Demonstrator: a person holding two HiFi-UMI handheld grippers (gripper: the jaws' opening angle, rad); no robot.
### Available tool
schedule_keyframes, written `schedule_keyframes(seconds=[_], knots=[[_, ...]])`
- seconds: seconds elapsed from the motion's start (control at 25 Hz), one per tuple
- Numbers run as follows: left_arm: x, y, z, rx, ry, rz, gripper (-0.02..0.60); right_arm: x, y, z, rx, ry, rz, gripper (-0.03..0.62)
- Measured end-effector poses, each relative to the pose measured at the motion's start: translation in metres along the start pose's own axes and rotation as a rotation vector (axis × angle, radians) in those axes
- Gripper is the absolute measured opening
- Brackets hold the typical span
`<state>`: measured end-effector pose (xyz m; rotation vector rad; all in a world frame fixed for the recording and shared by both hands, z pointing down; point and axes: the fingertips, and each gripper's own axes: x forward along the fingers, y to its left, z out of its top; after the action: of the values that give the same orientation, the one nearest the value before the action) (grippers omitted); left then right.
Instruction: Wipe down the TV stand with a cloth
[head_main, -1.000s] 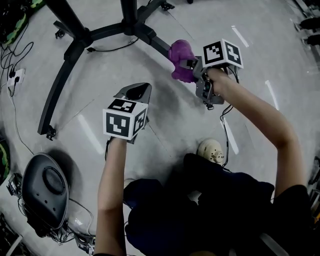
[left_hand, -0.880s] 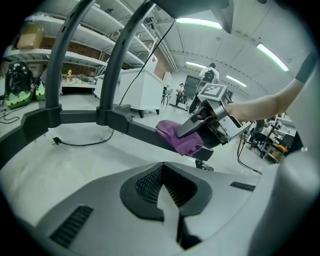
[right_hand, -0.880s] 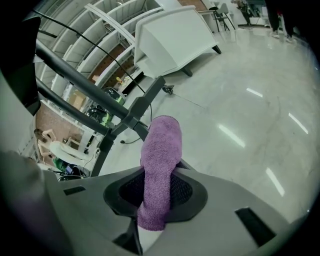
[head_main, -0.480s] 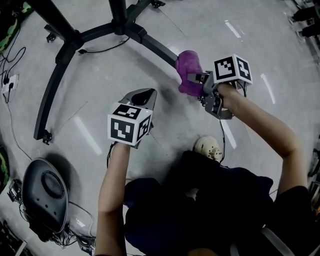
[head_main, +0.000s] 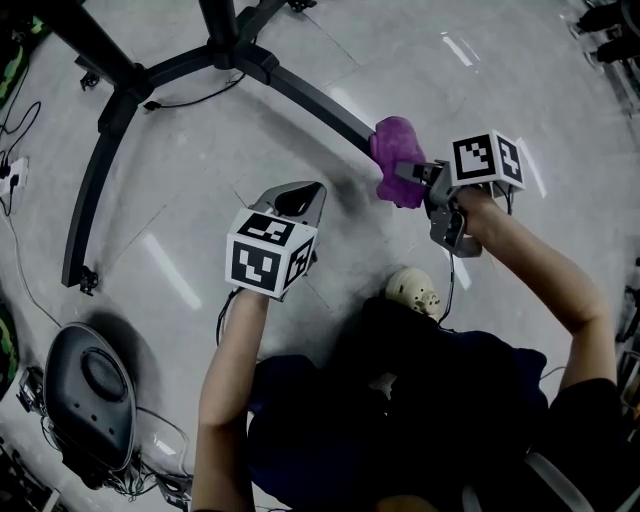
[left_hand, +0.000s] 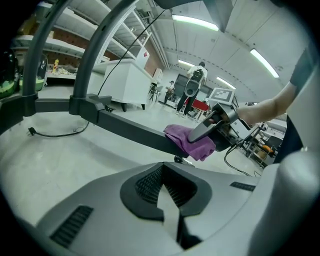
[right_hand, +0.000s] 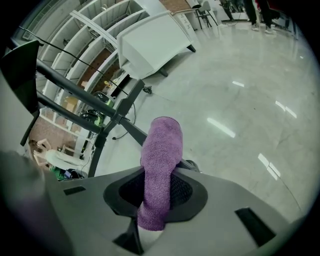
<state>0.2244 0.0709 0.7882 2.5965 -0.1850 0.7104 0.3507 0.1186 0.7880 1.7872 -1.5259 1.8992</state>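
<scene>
The TV stand's black base spreads its legs over the grey floor. A purple cloth is draped over the outer end of the right leg. My right gripper is shut on that cloth and presses it against the leg. In the right gripper view the cloth hangs between the jaws, over the leg. My left gripper hovers over the floor to the left of the cloth, shut and holding nothing. In the left gripper view the cloth lies on the leg.
A dark rounded device with cables sits at the lower left. A cable runs along the left side. A beige shoe is near my knees. A white desk and shelving stand far off.
My right gripper has slid the purple cloth outward along the leg, toward its end. The left gripper has stayed about where it was.
</scene>
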Motion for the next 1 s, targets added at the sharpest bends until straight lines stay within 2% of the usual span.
schedule_keyframes(seconds=[0.32, 0.56, 0.84, 1.0], knots=[[0.014, -0.025, -0.005, 0.001, 0.021, -0.069, 0.005, -0.019, -0.029, -0.016, 0.042, -0.001, -0.033, 0.095], [0.020, -0.032, -0.007, -0.006, 0.028, -0.079, 0.005, -0.025, -0.043, -0.022, 0.058, -0.008, -0.040, 0.095], [0.028, -0.041, -0.008, 0.000, 0.027, -0.097, 0.005, -0.031, -0.057, -0.031, 0.033, -0.011, -0.073, 0.095], [0.029, -0.043, 0.001, 0.010, 0.013, -0.094, 0.005, -0.041, -0.044, -0.026, -0.071, -0.042, -0.064, 0.095]])
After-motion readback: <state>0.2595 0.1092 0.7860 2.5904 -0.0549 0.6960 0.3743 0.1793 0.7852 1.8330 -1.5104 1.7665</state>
